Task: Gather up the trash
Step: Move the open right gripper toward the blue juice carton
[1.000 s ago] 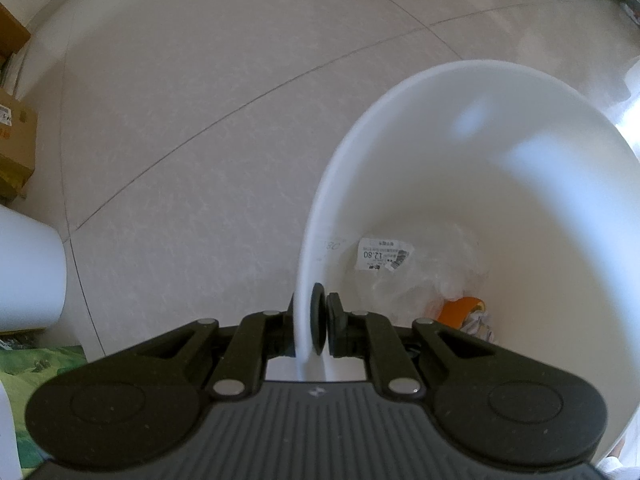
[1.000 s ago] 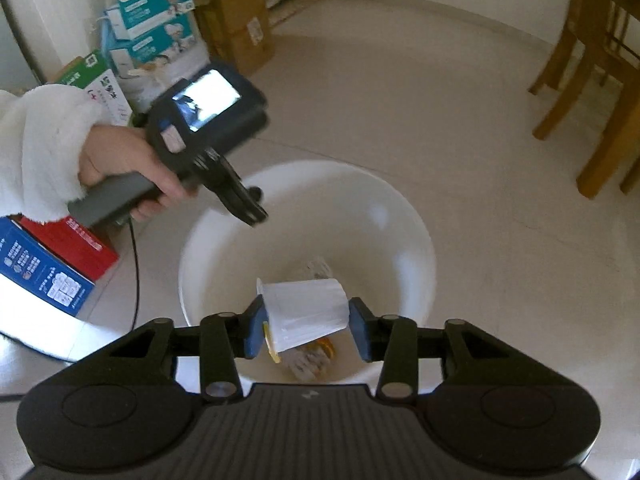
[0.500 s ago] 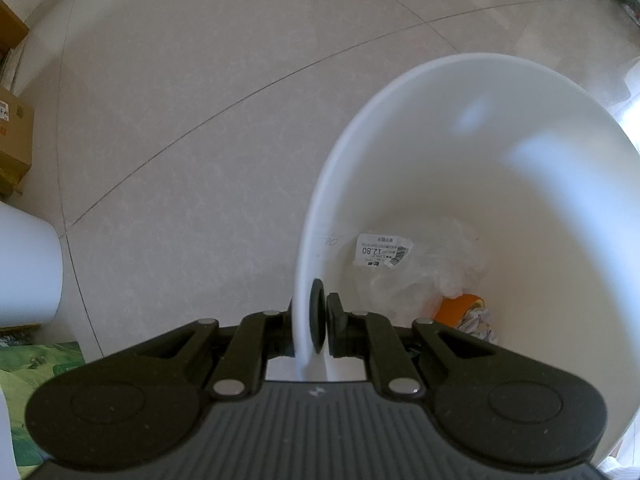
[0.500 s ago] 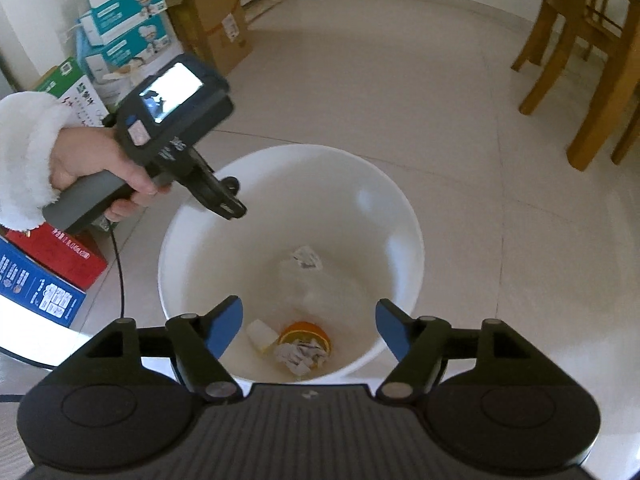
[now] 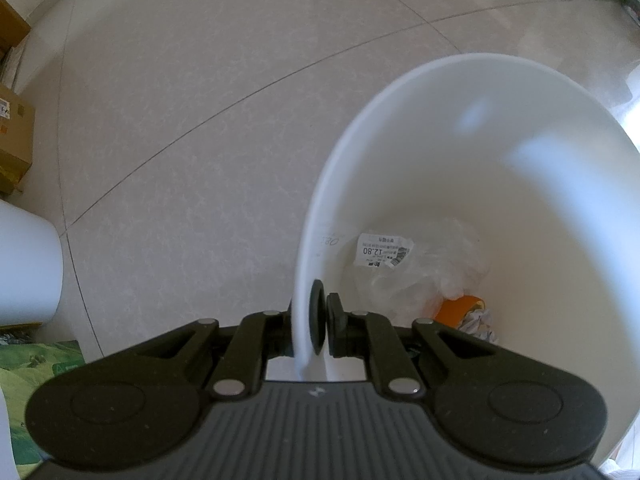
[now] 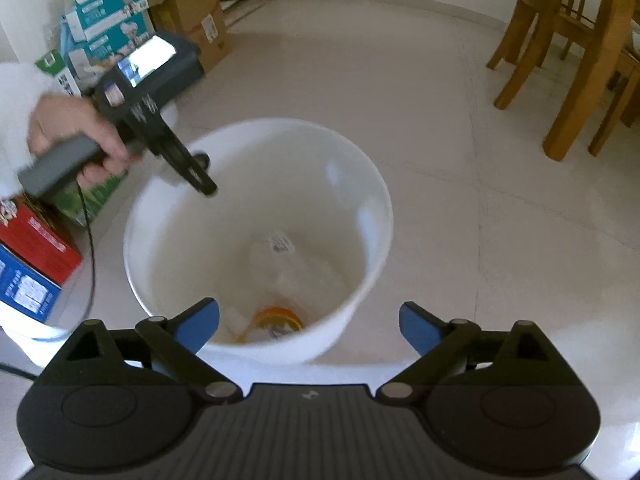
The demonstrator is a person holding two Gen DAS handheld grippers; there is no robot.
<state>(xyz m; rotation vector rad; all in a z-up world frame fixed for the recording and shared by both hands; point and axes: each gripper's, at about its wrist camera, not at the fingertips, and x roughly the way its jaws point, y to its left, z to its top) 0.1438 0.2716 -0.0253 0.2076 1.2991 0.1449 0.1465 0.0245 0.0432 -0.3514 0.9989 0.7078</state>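
Observation:
A white bucket [image 5: 560, 200] stands on the tiled floor, and my left gripper [image 5: 323, 322] is shut on its near rim. At its bottom lie a clear plastic bag with a price label [image 5: 384, 250], an orange piece [image 5: 460, 306] and crumpled paper [image 5: 478, 322]. In the right wrist view my right gripper [image 6: 310, 322] hangs over the bucket [image 6: 360, 184] with its jaws opening wide and nothing between them. A small white cup [image 6: 236, 322] lies inside beside the orange piece [image 6: 278, 318]. A hand [image 6: 68, 132] holds the left gripper [image 6: 204, 176] at the bucket's left rim.
Cardboard and printed boxes [image 6: 192, 12] are stacked at the back left, and red and blue boxes [image 6: 36, 248] lie left of the bucket. Wooden chairs [image 6: 568, 60] stand at the right. Another white container [image 5: 24, 264] stands at the left edge.
My right gripper opened and let go of the white cup, which dropped into the bucket. The gripper also sank closer to the bucket. The left gripper kept its hold on the rim.

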